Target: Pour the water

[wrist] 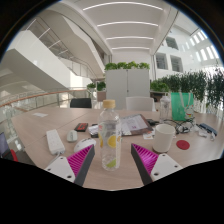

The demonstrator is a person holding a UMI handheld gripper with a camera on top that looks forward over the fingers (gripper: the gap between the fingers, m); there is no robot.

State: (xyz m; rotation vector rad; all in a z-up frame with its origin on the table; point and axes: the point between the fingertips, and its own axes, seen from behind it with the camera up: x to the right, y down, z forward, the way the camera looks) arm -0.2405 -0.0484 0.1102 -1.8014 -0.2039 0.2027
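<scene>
Bottle [111, 140] stands between the gripper [112, 160] fingers, table [40, 125] beyond

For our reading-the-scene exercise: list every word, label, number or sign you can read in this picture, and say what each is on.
None can be read.
Bottle between the fingers: its label is too blurred to read.
Papers on the table: any print is too small to read.
White cup: no marking can be made out.
</scene>
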